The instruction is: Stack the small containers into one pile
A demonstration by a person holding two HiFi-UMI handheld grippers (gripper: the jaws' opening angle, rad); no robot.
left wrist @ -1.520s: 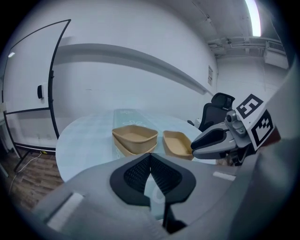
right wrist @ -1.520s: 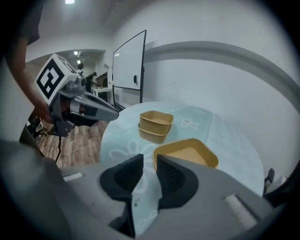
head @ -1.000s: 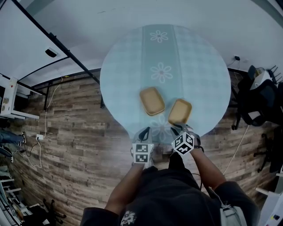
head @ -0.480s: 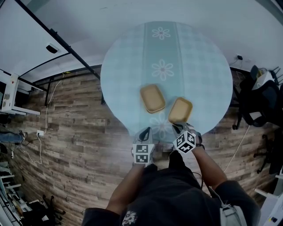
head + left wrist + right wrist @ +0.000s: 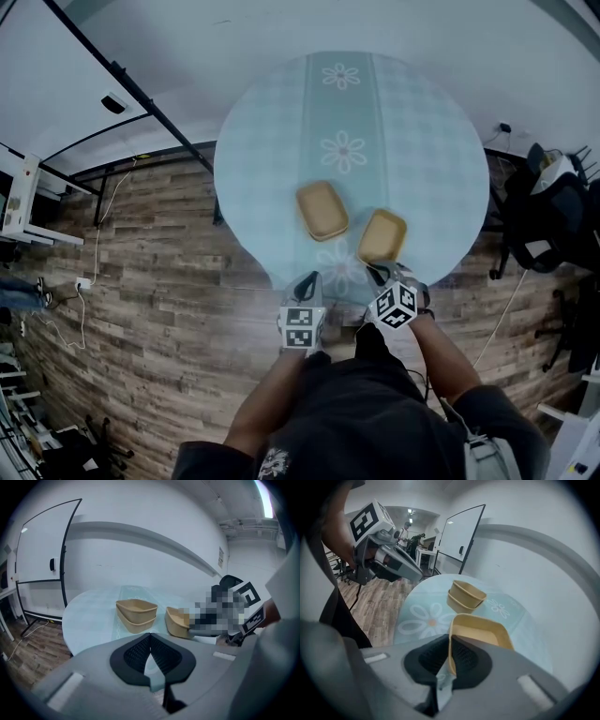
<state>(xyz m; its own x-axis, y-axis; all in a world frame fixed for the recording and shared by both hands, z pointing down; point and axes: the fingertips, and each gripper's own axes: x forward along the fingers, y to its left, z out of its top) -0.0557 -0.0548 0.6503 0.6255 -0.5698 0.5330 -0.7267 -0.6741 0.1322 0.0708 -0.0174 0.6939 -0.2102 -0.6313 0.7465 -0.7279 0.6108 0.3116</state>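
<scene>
Two tan containers (image 5: 322, 211) sit nested in a pile near the middle of the round table (image 5: 422, 141); the pile (image 5: 136, 615) also shows in the left gripper view, and the pile (image 5: 465, 596) lies ahead in the right gripper view. A single tan container (image 5: 382, 235) stands to the pile's right. My right gripper (image 5: 450, 660) has just been closing and is shut on that container's (image 5: 483, 634) near rim, with the wall between the pads. My left gripper (image 5: 150, 637) is shut and empty, hanging at the table's near edge (image 5: 307, 281), apart from the pile.
The table wears a pale blue cloth with a flower runner (image 5: 343, 152). A whiteboard on a black stand (image 5: 42, 564) is off to the left. Dark bags and gear (image 5: 553, 206) stand at the right. Wooden floor (image 5: 159, 281) surrounds the table.
The right gripper's fingers have drawn together on the single container's near rim. The left gripper and both containers stay where they were.
</scene>
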